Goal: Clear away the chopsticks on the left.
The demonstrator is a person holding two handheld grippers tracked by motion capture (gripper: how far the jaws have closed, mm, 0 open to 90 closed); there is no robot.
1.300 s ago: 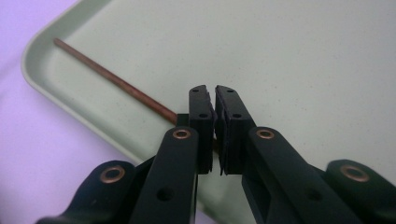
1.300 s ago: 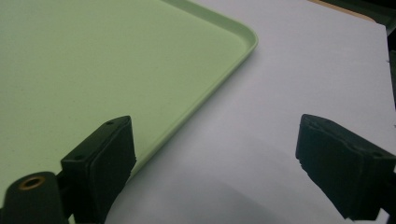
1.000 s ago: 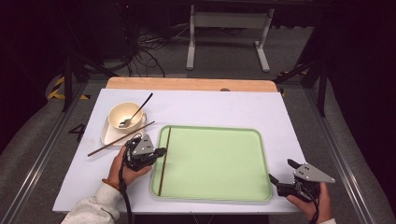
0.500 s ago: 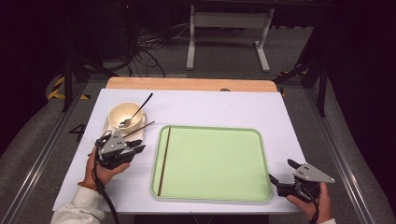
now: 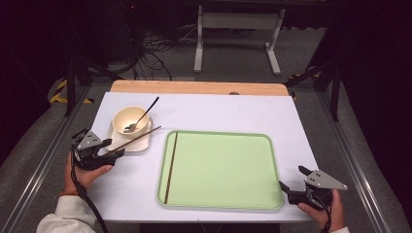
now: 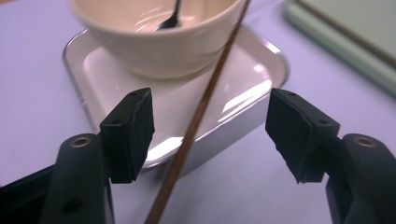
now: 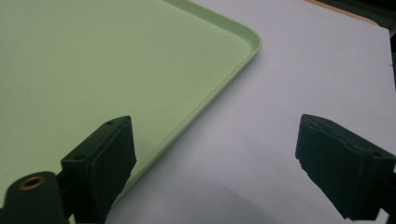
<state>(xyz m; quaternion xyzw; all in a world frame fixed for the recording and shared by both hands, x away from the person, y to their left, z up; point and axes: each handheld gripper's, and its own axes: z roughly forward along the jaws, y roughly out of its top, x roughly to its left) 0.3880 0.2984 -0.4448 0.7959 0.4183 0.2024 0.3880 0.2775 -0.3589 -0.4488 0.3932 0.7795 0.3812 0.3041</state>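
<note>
Now left tool (image 6: 208,140) has just been opening, jaws wide w/ the chopstick (image 6: 201,121) between, untouched; right tool (image 7: 212,163) gapes beside the tray (image 7: 93,70).

On the table (image 5: 218,109), the tray (image 5: 221,167) sits centre-right with one chopstick (image 5: 171,167) lying in it along its left edge. Left of the tray stands a small plate (image 5: 127,141) carrying a bowl (image 5: 130,120) with a spoon (image 5: 141,116) in it; a second chopstick (image 5: 132,140) rests across the plate, its near end between the spread jaws of the left gripper (image 5: 116,153), untouched. The right gripper (image 5: 286,188) rests at the tray's near right corner, jaws apart.
</note>
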